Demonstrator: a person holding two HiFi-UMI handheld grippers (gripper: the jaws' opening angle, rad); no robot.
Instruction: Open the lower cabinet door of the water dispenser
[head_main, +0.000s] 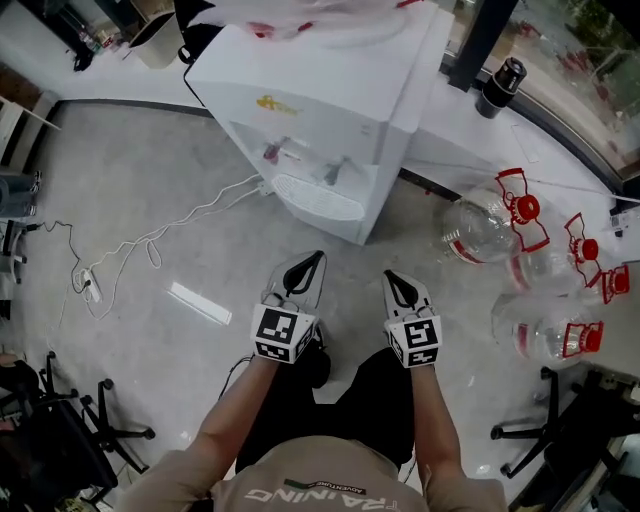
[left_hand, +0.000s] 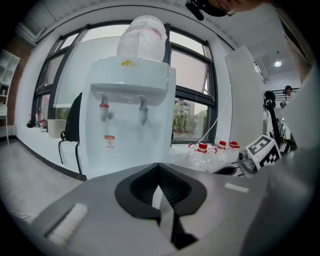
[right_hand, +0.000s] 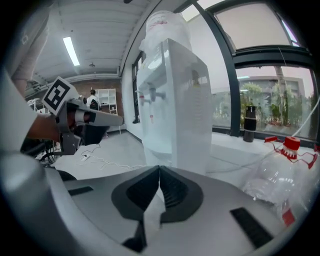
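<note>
The white water dispenser (head_main: 330, 110) stands on the floor ahead of me, seen from above, with a bottle on top and its drip tray (head_main: 315, 196) facing me. In the left gripper view its front shows the two taps and, below them, the lower cabinet door (left_hand: 117, 157), which is closed. My left gripper (head_main: 317, 257) and right gripper (head_main: 389, 274) hang side by side short of the dispenser, apart from it. The left gripper (left_hand: 159, 167) has its jaws together with nothing between them. The right gripper (right_hand: 160, 170) is likewise shut and empty.
Several empty water bottles with red caps (head_main: 483, 226) lie on the floor right of the dispenser. A white cord and power strip (head_main: 91, 287) trail at the left. Chair bases (head_main: 105, 430) (head_main: 530, 440) stand at both sides near me. A black flask (head_main: 500, 86) sits on the window ledge.
</note>
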